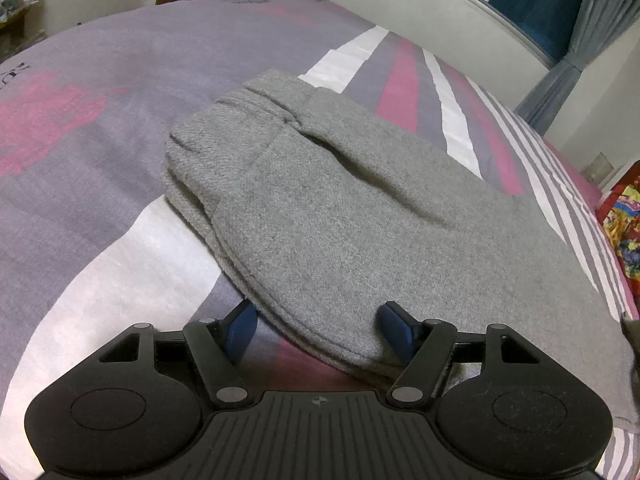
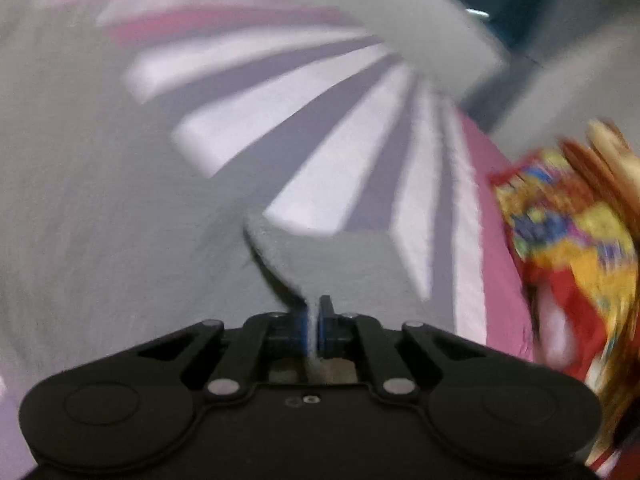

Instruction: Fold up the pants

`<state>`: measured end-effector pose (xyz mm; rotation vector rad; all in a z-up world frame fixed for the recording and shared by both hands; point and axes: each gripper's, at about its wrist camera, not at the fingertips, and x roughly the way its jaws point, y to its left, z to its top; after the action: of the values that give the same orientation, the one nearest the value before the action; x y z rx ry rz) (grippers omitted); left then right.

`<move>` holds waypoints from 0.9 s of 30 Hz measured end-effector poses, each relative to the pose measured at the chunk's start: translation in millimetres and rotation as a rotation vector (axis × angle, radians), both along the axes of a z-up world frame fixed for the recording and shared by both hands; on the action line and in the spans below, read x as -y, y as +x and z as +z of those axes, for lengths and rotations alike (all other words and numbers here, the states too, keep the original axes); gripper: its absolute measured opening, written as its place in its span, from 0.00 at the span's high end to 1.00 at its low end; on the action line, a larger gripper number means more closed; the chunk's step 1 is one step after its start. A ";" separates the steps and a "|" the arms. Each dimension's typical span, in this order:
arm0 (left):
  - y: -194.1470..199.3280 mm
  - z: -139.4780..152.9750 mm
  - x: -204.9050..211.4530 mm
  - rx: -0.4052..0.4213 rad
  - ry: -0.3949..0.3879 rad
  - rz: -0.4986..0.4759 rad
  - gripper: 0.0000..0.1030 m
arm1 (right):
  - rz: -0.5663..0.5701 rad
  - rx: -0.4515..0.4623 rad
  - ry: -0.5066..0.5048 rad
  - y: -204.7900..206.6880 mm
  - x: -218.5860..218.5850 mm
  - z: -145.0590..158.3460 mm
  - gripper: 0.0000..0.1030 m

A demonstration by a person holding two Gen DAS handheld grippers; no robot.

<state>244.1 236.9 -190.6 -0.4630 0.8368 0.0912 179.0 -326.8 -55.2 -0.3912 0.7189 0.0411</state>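
Two grippers on grey pants (image 1: 340,208), on striped bedsheet (image 1: 100,128). Left gripper (image 1: 316,330) half-open, straddling near hem, fabric running ahead-right. Right gripper (image 2: 314,320) nearer, clamped, apparently pinching edge through blur.

The bed (image 1: 100,128) lies bare left of and beyond the pants (image 1: 340,208) (flat sheet only). A wall (image 1: 400,4) closes its far side, and bright cloth (image 1: 624,228) crowds its right edge.

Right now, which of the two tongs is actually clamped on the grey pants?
The right tongs: shut, pinching an edge of the grey pants. The left tongs stand open, straddling the folded edge without pressing it.
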 end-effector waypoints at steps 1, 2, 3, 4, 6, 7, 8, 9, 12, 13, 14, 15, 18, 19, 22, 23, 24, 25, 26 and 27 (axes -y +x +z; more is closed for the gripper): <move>-0.5 -0.5 0.0 0.002 0.000 -0.001 0.33 | -0.064 0.057 0.095 -9.0 19.2 14.5 0.96; -0.5 -0.3 -0.3 0.003 0.000 -0.002 0.33 | -0.123 0.103 0.184 -19.0 38.3 25.9 0.96; -0.8 -0.4 -0.2 0.004 0.001 -0.002 0.33 | -0.186 0.147 0.280 -31.1 60.9 35.7 0.96; -1.3 -0.8 0.0 0.006 0.002 -0.003 0.33 | -0.243 0.184 0.357 -46.2 83.4 43.0 0.96; -1.4 -0.8 -0.3 0.008 0.002 -0.003 0.33 | -0.326 0.242 0.467 -76.1 118.0 48.5 0.96; -1.8 -0.9 -0.3 0.009 0.003 -0.003 0.33 | -0.358 0.265 0.538 -93.0 135.0 48.1 0.96; -1.6 -0.5 -0.5 0.009 0.003 -0.003 0.33 | -0.383 0.278 0.595 -106.7 147.9 44.6 0.96; -1.6 -0.5 -0.5 0.008 0.003 -0.003 0.33 | -0.405 0.286 0.644 -119.9 159.2 38.8 0.96; -0.9 0.3 -0.2 0.001 0.003 -0.004 0.33 | -0.503 0.239 0.785 -141.4 183.0 0.2 0.96; -0.2 0.8 -0.2 -0.003 0.003 -0.006 0.32 | -0.546 0.193 0.845 -141.7 191.7 -20.7 0.96; 0.8 1.5 -0.3 -0.007 0.003 -0.008 0.32 | -0.577 0.145 0.877 -138.4 197.1 -38.9 0.96; 1.4 2.0 -0.6 -0.011 0.002 -0.009 0.32 | -0.603 0.102 0.893 -133.6 201.0 -54.5 0.96; 2.9 3.2 -1.4 -0.016 0.001 -0.012 0.32 | -0.622 0.116 0.953 -140.8 202.2 -71.8 0.96; 2.8 3.0 -1.5 -0.015 0.002 -0.011 0.32 | -0.625 0.119 0.962 -142.5 201.7 -70.9 0.96; 2.2 2.1 0.0 -0.008 0.005 -0.006 0.32 | -0.617 0.113 0.960 -142.2 204.0 -67.2 0.95; 1.7 1.9 0.3 -0.006 0.005 -0.005 0.32 | -0.616 0.113 0.956 -140.7 206.9 -66.5 0.95; 1.4 1.6 0.8 -0.005 0.006 -0.005 0.32 | -0.617 0.111 0.958 -140.3 208.7 -67.3 0.95; 1.3 1.6 0.7 -0.004 0.006 -0.006 0.32 | -0.617 0.103 0.970 -139.1 212.0 -69.5 0.96; 1.4 1.3 0.6 -0.004 0.005 -0.007 0.32 | -0.621 0.094 0.983 -138.3 213.7 -72.1 0.97; 1.3 1.2 0.2 -0.005 0.003 -0.009 0.32 | -0.621 0.088 1.000 -136.3 216.4 -74.1 0.96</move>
<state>245.4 236.7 -189.4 -0.4565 0.8430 0.0856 42.7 -543.1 -129.3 0.7851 0.6239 -0.1985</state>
